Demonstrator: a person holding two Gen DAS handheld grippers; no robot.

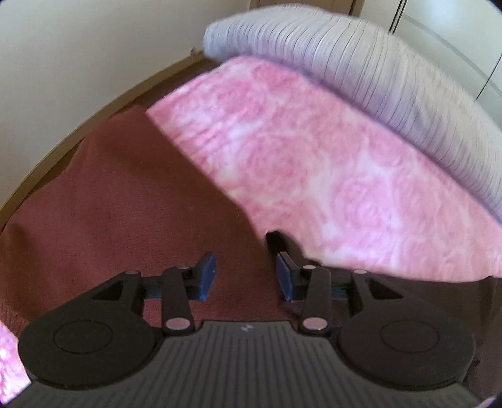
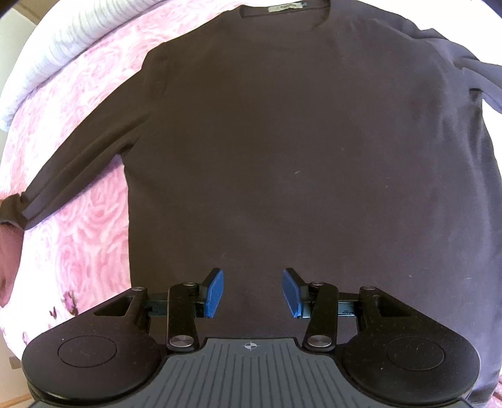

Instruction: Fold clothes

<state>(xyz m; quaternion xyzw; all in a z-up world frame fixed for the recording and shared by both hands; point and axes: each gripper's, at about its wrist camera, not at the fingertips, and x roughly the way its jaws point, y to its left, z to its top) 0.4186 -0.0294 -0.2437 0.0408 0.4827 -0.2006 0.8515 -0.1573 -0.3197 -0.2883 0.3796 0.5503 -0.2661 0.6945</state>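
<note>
Sweater (image 2: 282,141) is being seen lying flat on the bedspread (image 2: 88,94), collar at the far end, one sleeve (image 2: 78,166) angled out left. Ribbed blanket (image 1: 360,62) is lying along the bedspread's far edge.

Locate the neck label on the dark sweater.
Right wrist view, top centre: the label sits inside the sweater's collar, far from the tongs, with pink bedding to its left.

A bed with a pink rose-patterned bedspread (image 1: 329,163) fills the room. A pale ribbed blanket (image 1: 360,62) lies along its far edge, against plain cream walls (image 1: 78,47), in soft daylight.
</note>
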